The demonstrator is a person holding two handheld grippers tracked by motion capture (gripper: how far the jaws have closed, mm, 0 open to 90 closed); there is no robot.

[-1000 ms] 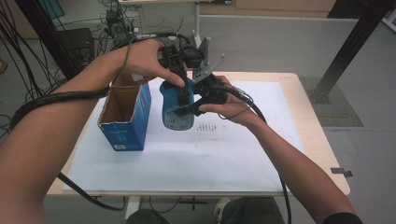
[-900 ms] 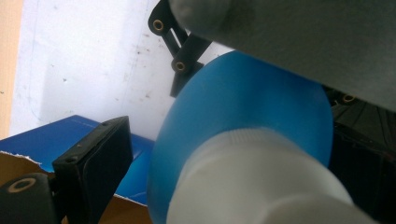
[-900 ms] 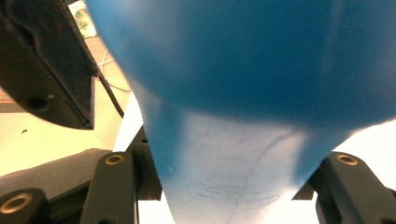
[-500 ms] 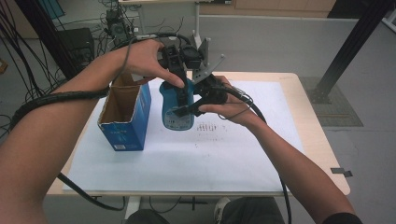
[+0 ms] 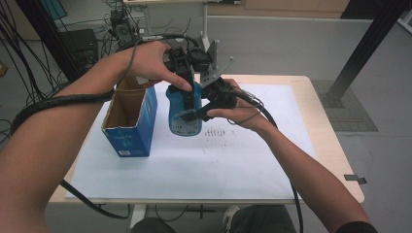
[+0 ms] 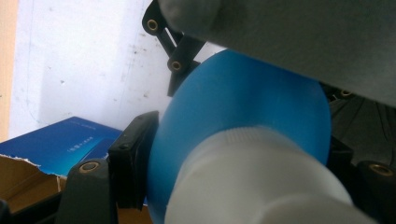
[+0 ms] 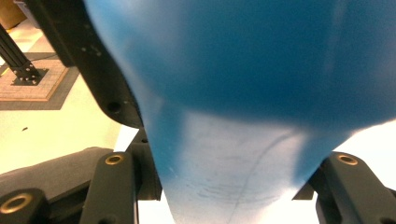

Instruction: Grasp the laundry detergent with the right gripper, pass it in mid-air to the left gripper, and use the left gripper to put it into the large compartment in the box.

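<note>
Both fingers (image 6: 135,163) on blue bottle (image 5: 184,114)

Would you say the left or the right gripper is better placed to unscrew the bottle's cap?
Probably the left gripper: its jaws have just been closing on the blue bottle near the white cap, while the right gripper clamps the body.

A lab or test room. Bundled cables (image 5: 29,53) and a black frame post (image 5: 362,46) (bolted to the floor) stand around one paper-covered table (image 5: 335,160).
</note>
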